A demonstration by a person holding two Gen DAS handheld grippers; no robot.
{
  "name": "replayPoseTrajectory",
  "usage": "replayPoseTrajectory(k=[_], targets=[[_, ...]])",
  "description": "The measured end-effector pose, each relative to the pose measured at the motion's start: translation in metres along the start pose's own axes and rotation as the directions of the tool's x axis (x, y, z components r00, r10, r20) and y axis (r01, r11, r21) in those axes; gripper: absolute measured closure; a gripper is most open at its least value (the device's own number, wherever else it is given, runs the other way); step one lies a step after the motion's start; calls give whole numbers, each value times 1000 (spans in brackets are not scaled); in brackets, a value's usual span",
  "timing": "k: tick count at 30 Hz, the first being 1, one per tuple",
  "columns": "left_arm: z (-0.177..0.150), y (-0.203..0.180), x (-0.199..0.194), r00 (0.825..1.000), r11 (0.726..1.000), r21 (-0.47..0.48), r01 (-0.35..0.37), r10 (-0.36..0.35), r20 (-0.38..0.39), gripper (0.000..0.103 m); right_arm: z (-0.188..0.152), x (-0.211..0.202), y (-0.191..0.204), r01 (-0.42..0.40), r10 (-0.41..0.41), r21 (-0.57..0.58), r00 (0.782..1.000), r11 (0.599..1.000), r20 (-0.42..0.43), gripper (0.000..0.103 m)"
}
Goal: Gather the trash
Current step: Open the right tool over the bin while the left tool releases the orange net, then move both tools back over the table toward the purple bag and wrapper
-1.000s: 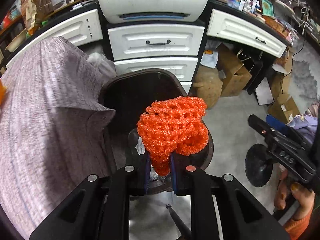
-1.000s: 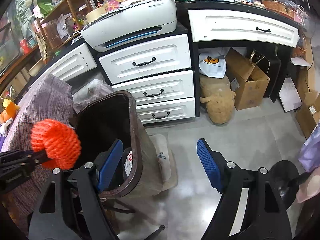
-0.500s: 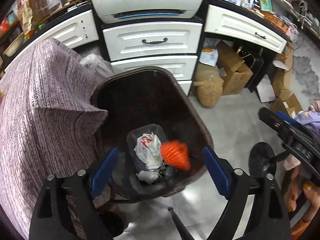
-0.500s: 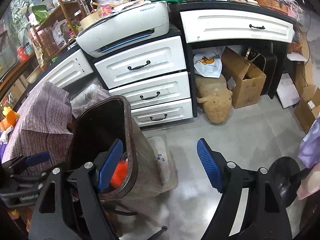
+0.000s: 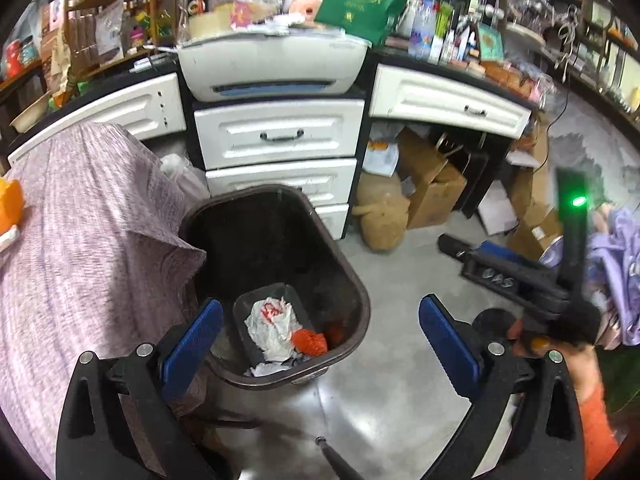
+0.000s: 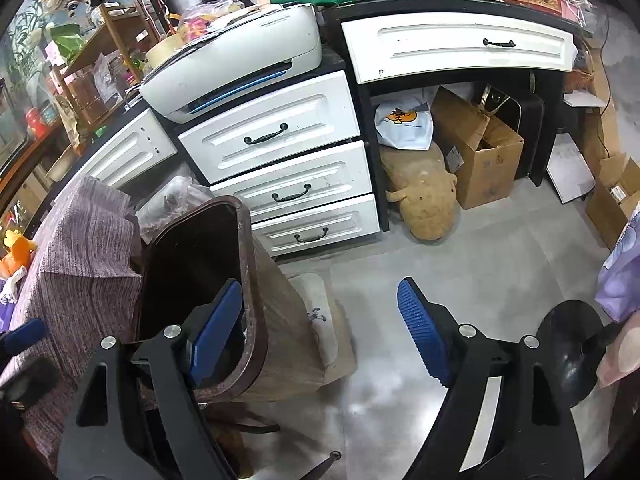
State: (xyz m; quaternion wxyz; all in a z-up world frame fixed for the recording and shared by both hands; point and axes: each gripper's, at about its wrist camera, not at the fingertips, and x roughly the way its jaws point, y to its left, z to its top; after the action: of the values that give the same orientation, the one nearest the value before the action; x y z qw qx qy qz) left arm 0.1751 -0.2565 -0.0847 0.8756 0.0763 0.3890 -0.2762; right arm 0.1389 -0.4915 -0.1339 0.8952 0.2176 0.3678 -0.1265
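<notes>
An orange foam net (image 5: 308, 340) lies at the bottom of the dark brown trash bin (image 5: 362, 300), next to crumpled white paper (image 5: 272, 320). My left gripper (image 5: 320, 312) hovers above the bin's near rim, its jaws opening wide, with nothing between the blue pads. My right gripper (image 6: 320, 292) is open and empty, to the right of the bin (image 6: 248, 264), with its left pad over the rim. In the left wrist view the right gripper (image 5: 464, 246) shows at the right, held by a hand.
White drawers (image 6: 280, 136) with a printer (image 6: 236, 60) on top stand behind the bin. A purple-grey cloth (image 5: 80, 240) drapes over furniture to its left. Cardboard boxes (image 6: 480, 152) and a tan plush toy (image 6: 424, 200) sit under the desk. A black round base (image 6: 572, 344) stands on the grey floor.
The left gripper opened and let go of the orange net, which dropped into the bin. The left gripper then pulled up and back. The right gripper barely moved.
</notes>
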Motion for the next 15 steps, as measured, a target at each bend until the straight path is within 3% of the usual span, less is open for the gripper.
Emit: replayPoseTrajectory(k=[5, 15], targets=[[0, 1, -35, 997, 1000, -7, 13, -13, 74, 6, 0, -6, 10, -23, 23, -22, 1000, 1000, 6, 23], [-8, 24, -77, 991, 999, -39, -22, 27, 132, 6, -4, -23, 48, -85, 88, -95, 996, 992, 27, 18]])
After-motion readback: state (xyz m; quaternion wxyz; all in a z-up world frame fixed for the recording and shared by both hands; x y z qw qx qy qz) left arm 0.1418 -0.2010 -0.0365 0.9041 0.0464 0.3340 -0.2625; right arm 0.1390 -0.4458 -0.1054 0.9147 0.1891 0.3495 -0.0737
